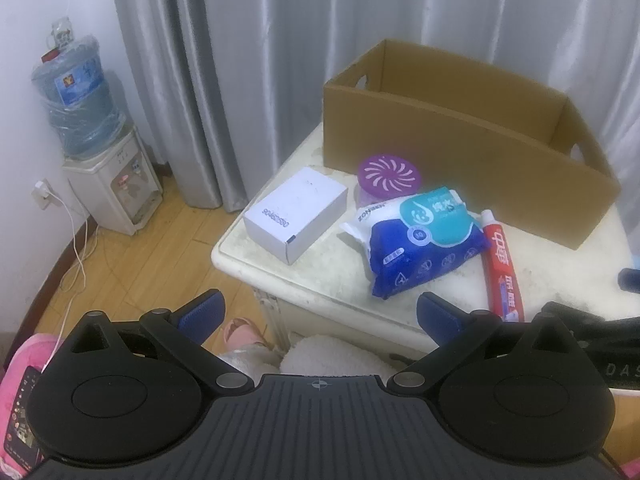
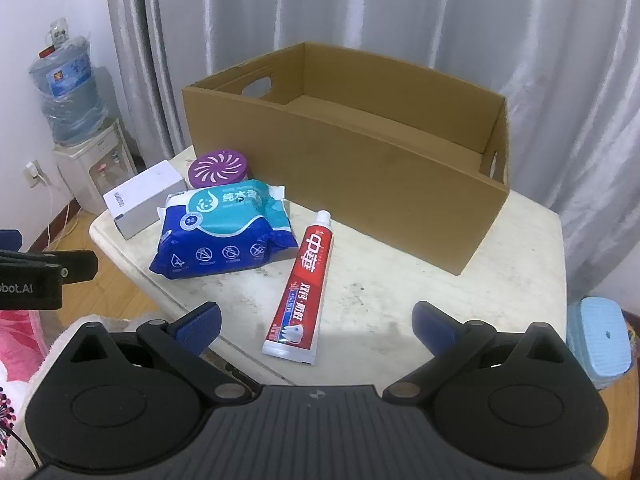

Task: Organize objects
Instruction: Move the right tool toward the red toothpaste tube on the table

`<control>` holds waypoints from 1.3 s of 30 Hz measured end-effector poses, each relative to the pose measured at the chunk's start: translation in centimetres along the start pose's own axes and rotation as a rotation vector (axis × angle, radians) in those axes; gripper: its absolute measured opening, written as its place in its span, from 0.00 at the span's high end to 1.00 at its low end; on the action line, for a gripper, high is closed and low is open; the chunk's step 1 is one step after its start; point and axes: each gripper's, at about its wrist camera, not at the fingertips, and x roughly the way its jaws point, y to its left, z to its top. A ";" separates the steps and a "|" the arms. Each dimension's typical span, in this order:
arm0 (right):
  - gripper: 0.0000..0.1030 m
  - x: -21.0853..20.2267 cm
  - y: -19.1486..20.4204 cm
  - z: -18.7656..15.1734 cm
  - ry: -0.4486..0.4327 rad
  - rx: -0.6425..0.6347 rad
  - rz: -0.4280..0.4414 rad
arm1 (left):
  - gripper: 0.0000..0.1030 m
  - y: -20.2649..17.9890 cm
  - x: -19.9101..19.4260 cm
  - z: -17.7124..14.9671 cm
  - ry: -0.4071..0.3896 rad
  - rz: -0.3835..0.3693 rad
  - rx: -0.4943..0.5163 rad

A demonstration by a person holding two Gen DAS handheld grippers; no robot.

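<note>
From the left wrist, the left gripper point(image 1: 318, 312) hangs spread and empty while the white box point(image 1: 296, 214), purple air freshener point(image 1: 391, 176) and wipes pack point(image 1: 416, 236) lie outside the cardboard box point(image 1: 460, 184); from the right wrist, the right gripper point(image 2: 316, 322), equally spread, hovers above the toothpaste point(image 2: 302, 292), so nothing seems sorted yet

This is a lived-in room of a home, likely a bedroom. Grey curtains point(image 2: 360, 20) hang floor-length behind a small cream table point(image 2: 420, 292). A water dispenser point(image 1: 116, 184) with a blue bottle stands in the corner on a wooden floor point(image 1: 132, 256), its cable plugged into a wall socket point(image 1: 42, 194). Household toiletries lie along the table's left edge: wet wipes point(image 2: 224, 232), toothpaste point(image 2: 302, 284), an air freshener point(image 2: 218, 168).
</note>
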 end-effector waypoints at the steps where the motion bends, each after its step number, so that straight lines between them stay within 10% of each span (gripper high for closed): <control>1: 0.00 0.0 -0.1 0.0 0.000 0.001 0.000 | 0.00 0.0 0.0 0.0 0.001 0.000 0.000; 39: 0.00 4.1 -5.9 0.0 0.054 0.049 -0.025 | 0.00 -7.6 3.0 -0.7 0.028 -0.130 0.214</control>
